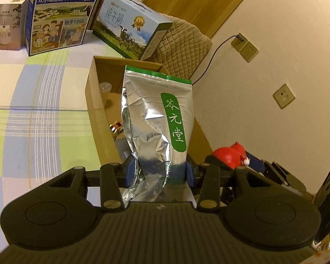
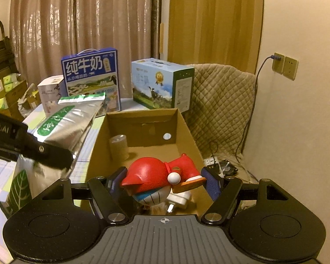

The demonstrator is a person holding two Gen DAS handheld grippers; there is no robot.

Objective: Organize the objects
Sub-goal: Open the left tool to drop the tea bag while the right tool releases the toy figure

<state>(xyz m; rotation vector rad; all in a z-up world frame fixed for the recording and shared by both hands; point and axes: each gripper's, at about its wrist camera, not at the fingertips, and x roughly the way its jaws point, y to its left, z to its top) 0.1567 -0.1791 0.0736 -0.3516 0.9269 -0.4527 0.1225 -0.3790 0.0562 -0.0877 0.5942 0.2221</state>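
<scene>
Left fingers point(image 1: 129, 171): clamped on foil tea pouch point(image 1: 156, 121), held upright above cardboard box point(image 1: 92, 101).
Right fingers point(image 2: 211, 182): clamped on red cartoon figurine point(image 2: 151, 173), head-down over the box.
Box contents: tape roll point(image 2: 119, 147), white plug point(image 2: 180, 199).
Behind: two milk cartons point(image 2: 91, 77).

Left gripper point(image 1: 159, 171): I clamp my two blue pads on the lower part of a silver foil pouch point(image 1: 156, 118), tilted downward.
Right gripper point(image 2: 162, 181): I hold a red toy figure point(image 2: 156, 173) between widely spread fingers, angled down.
</scene>
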